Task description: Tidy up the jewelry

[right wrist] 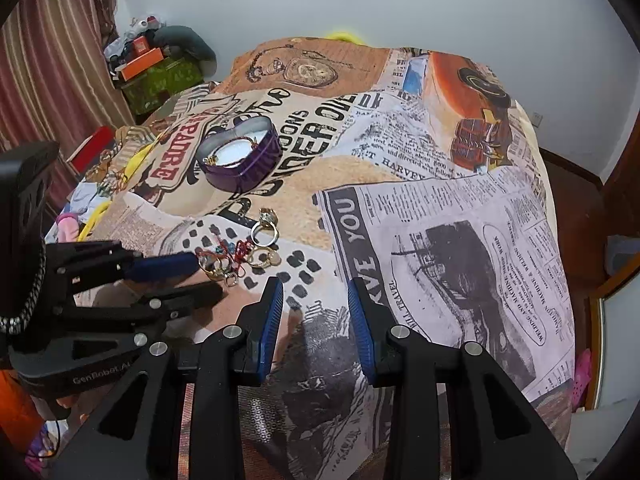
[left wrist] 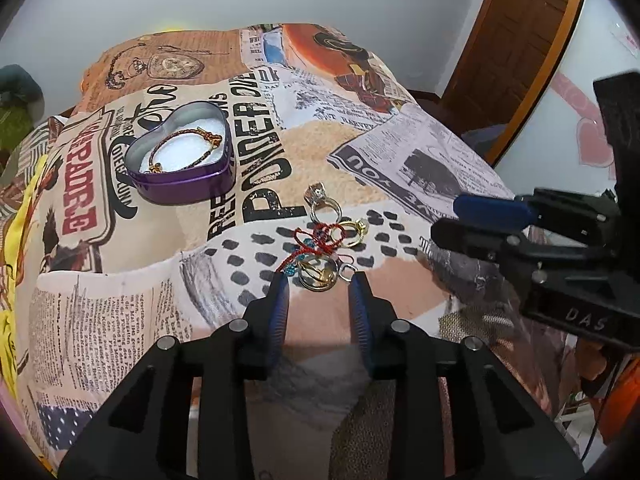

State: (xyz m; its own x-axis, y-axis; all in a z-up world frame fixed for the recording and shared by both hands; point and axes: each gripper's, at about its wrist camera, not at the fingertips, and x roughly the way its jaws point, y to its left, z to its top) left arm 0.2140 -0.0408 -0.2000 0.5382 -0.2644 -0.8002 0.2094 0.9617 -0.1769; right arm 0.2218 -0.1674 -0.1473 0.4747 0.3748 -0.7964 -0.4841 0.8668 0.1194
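A purple heart-shaped tin [left wrist: 182, 160] stands open on the printed bedspread [left wrist: 304, 144], with a braided bracelet [left wrist: 184, 146] on its white lining. A small heap of jewelry lies nearer me: a silver stone ring [left wrist: 323, 204], a gold ring [left wrist: 352, 232], a red cord bracelet [left wrist: 316, 244] and a gold pendant ring [left wrist: 318, 276]. My left gripper [left wrist: 320, 280] is open, its tips on either side of the pendant ring, not touching. My right gripper [right wrist: 315, 286] is open and empty, right of the heap [right wrist: 240, 256]. The tin also shows in the right wrist view [right wrist: 240, 156].
The bedspread [right wrist: 440, 240] covers a bed that drops away on all sides. A wooden door [left wrist: 516, 40] stands at the far right. Boxes and clutter [right wrist: 156, 60] sit by a striped curtain [right wrist: 48, 60] at the far left.
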